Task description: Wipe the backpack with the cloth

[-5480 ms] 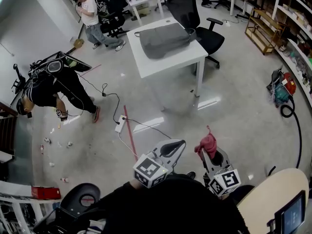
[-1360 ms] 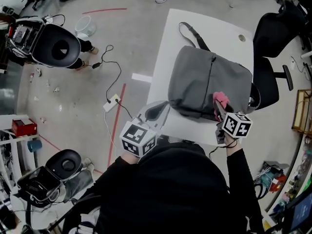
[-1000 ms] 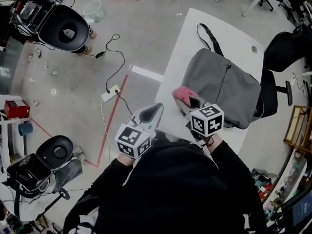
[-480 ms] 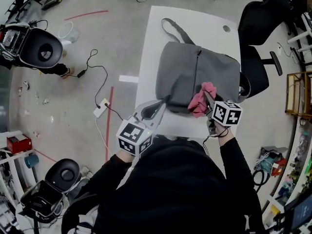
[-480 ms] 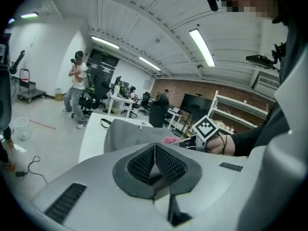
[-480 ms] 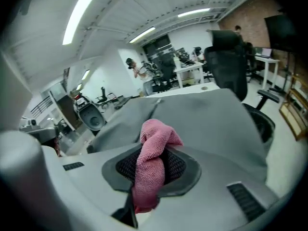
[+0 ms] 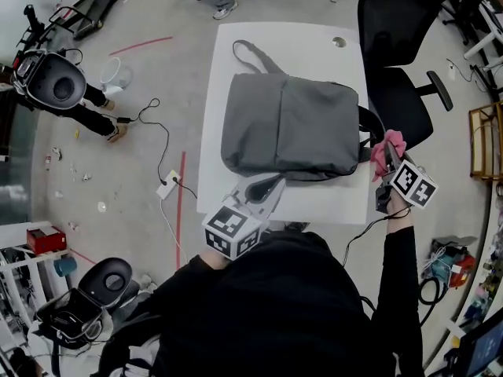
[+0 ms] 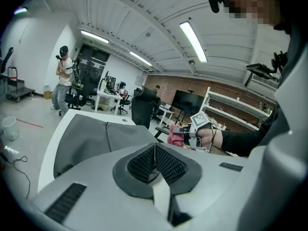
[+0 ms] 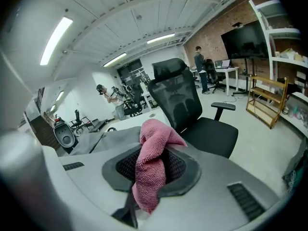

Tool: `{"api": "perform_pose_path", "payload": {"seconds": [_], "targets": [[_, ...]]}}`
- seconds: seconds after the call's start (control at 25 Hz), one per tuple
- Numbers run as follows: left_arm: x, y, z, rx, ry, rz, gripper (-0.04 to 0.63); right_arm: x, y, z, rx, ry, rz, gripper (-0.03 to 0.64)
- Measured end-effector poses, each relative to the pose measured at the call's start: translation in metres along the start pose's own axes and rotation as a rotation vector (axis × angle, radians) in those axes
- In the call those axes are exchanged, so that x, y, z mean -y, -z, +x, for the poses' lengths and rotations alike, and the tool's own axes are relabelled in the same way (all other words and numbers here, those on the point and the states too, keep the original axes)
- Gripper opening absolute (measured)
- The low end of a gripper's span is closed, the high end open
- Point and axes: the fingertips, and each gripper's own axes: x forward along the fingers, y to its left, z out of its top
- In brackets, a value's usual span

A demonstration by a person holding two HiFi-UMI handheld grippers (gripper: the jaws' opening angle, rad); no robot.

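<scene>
Backpack [image 7: 287, 128] lying flat on the white table [image 7: 314, 42], broad grey face up, strap loop toward the far left corner, and its longer side apparently running left to right across the head view. The right gripper [image 7: 385, 157], jaws clamped on the pink cloth [image 7: 391, 141], hangs just off the backpack's near right corner, beside the black chair [image 7: 401, 93]. The whole grey face therefore lies to its left. The left gripper [image 7: 269, 187], jaws together on nothing, points at the backpack's near edge. A wipe would probably run leftward from the right hand.
</scene>
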Motion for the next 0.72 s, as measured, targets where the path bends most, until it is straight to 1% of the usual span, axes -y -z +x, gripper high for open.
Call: {"api": "perform_pose_path", "payload": {"seconds": [0.08, 0.2, 0.24, 0.32, 0.4, 0.52, 0.64, 0.72], "targets": [[0.010, 0.004, 0.002, -0.008, -0.018, 0.000, 0.020, -0.009, -0.007, 0.009, 0.004, -0.051, -0.018, 0.084], [0.006, 0.009, -0.003, -0.015, -0.071, 0.018, 0.019, -0.039, 0.007, 0.036, -0.047, -0.143, -0.062, 0.084], [-0.001, 0.010, -0.008, -0.014, -0.093, 0.011, 0.020, -0.054, 0.017, 0.046, -0.074, -0.171, -0.070, 0.084], [-0.021, 0.010, -0.018, -0.005, -0.127, -0.031, 0.020, -0.091, 0.037, 0.066, -0.136, -0.220, -0.072, 0.084], [-0.040, 0.008, -0.028, 0.010, -0.144, -0.066, 0.019, -0.135, 0.053, 0.081, -0.197, -0.272, -0.064, 0.084], [-0.067, -0.002, -0.044, 0.036, -0.156, -0.071, 0.019, -0.213, 0.078, 0.096, -0.287, -0.384, -0.083, 0.084], [-0.104, -0.010, -0.064, 0.069, -0.176, -0.090, 0.018, -0.302, 0.104, 0.108, -0.364, -0.508, -0.161, 0.084], [-0.133, -0.012, -0.080, 0.084, -0.192, -0.099, 0.020, -0.366, 0.114, 0.113, -0.390, -0.594, -0.226, 0.084]]}}
